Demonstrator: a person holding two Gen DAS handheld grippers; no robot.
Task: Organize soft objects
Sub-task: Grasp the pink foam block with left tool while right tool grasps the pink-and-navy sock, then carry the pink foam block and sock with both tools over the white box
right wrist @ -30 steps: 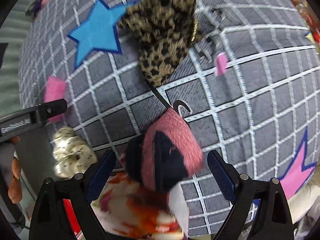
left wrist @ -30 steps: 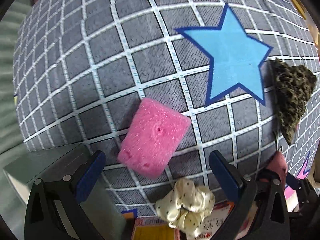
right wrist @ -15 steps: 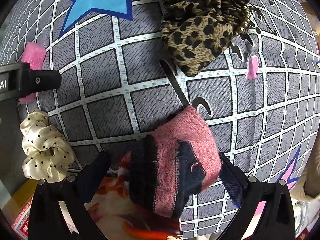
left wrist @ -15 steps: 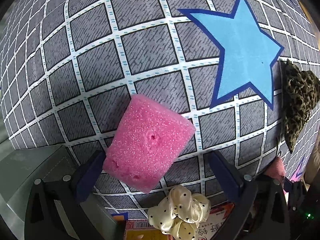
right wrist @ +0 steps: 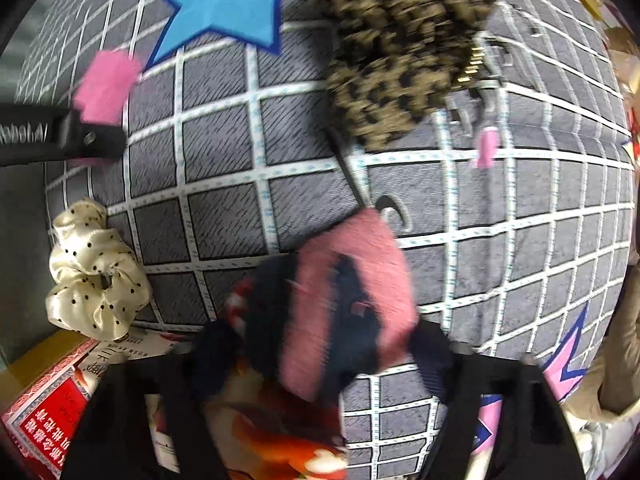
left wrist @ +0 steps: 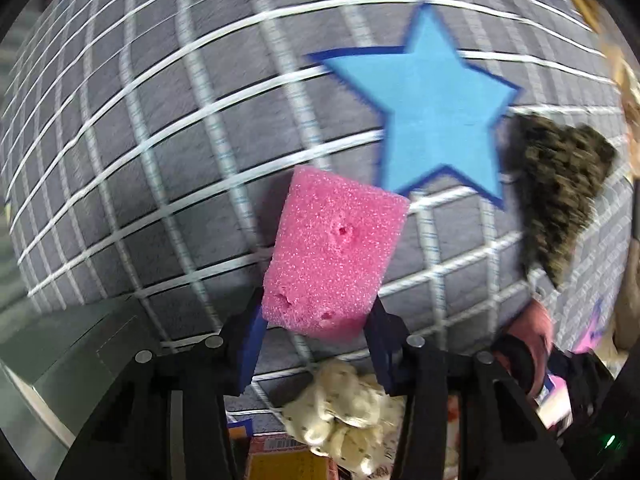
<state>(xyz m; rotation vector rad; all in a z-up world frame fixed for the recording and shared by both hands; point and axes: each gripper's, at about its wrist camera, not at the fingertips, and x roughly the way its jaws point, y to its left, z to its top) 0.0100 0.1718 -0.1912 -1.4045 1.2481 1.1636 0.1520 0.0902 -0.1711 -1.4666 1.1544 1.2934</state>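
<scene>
A pink sponge (left wrist: 336, 252) sits between the blue pads of my left gripper (left wrist: 316, 320), whose jaws are closing and press on its lower end. In the right wrist view the same sponge (right wrist: 106, 84) shows at far left beside a finger (right wrist: 92, 138) of that gripper. My right gripper (right wrist: 322, 344) is closing on a pink and navy knitted piece (right wrist: 344, 288), and both pads touch its sides. A cream polka-dot scrunchie (right wrist: 94, 276) and a leopard-print cloth (right wrist: 400, 52) lie loose on the grey checked mat (right wrist: 224, 184).
The mat carries a blue star (left wrist: 436, 108) and a pink star (right wrist: 568, 372). A red printed box (right wrist: 44, 412) and a floral packet (right wrist: 280, 440) lie along the mat's near edge. Grey floor shows at the left.
Both grippers' jaws have closed in from wide open. The left pads now clamp the pink sponge, and the right pads now clamp the knitted piece. Both views are blurred by motion.
</scene>
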